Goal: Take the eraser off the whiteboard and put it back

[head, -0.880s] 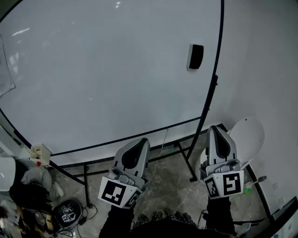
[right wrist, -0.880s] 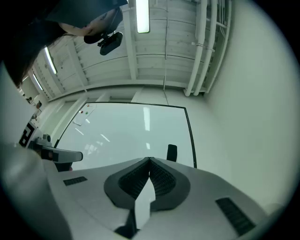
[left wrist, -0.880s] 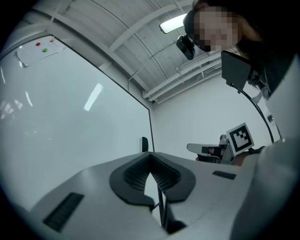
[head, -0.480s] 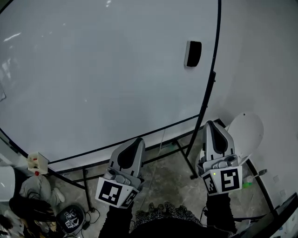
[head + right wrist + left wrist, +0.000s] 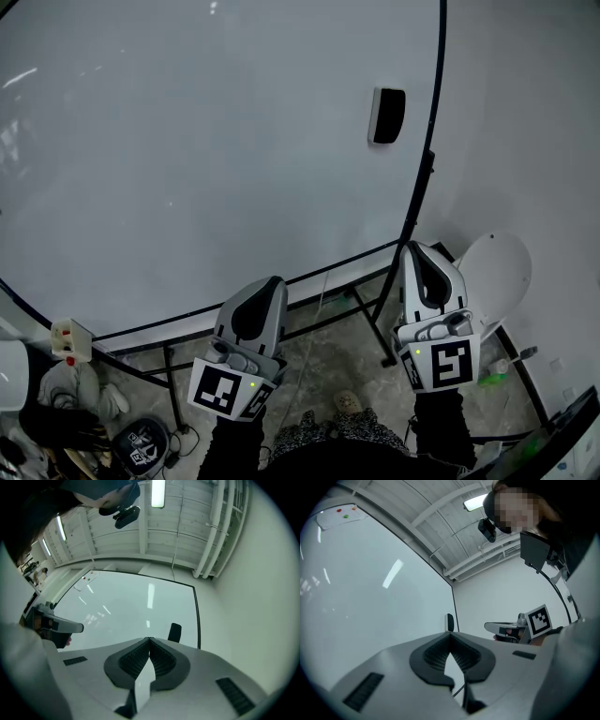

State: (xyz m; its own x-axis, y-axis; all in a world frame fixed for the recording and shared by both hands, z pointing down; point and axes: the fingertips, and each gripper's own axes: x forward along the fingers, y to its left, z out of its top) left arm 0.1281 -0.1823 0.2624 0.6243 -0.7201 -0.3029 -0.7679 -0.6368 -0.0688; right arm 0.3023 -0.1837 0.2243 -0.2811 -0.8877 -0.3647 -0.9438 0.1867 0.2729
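A black eraser [image 5: 387,116] sticks to the whiteboard [image 5: 187,141] near its right edge; it also shows as the eraser [image 5: 174,632] in the right gripper view and as the small eraser [image 5: 449,622] in the left gripper view. My left gripper [image 5: 267,285] is held low, below the board's bottom edge, shut and empty. My right gripper [image 5: 419,252] is by the board's lower right corner, well below the eraser, shut with nothing between its tips. In their own views the left gripper [image 5: 450,634] and the right gripper [image 5: 149,640] both have their tips meeting.
The board stands on a black frame [image 5: 370,319] over a grey floor. A white round object [image 5: 497,267] is at the right by the wall. A bag and clutter [image 5: 66,403] lie at the lower left. A white wall [image 5: 525,122] is to the right of the board.
Both grippers have shifted slightly left and forward toward the board's lower edge. The view has drifted, so the eraser appears a little higher and further left.
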